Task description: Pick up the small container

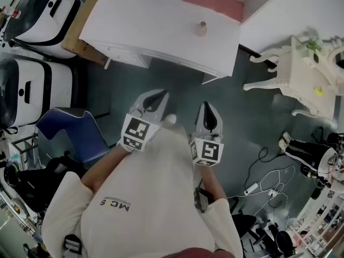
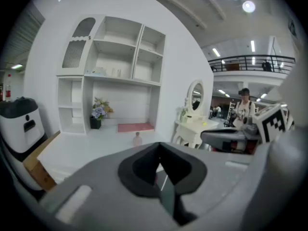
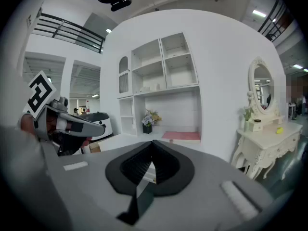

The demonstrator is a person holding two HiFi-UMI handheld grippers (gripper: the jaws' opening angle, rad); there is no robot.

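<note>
The small container [image 1: 201,29], a beige bottle-shaped pot, stands alone on the white table [image 1: 145,20] at the top of the head view. It shows again in the left gripper view as a small container [image 2: 137,138] just beyond the jaw tips. My left gripper [image 1: 159,95] and right gripper [image 1: 208,108] hover side by side close to my body, over the dark floor, well short of the table. Both have their jaws shut with nothing between them. Seen from its own camera, the left gripper [image 2: 159,149] is closed, and so is the right gripper [image 3: 153,147].
A pink mat [image 1: 214,1] lies at the table's far edge under a white shelf unit [image 2: 115,66] with a flower pot [image 2: 97,113]. A white dressing table [image 1: 306,71] stands right; white machines [image 1: 37,15], a cardboard box [image 1: 80,34] and a blue chair [image 1: 75,133] left. Cables [image 1: 269,181] cross the floor.
</note>
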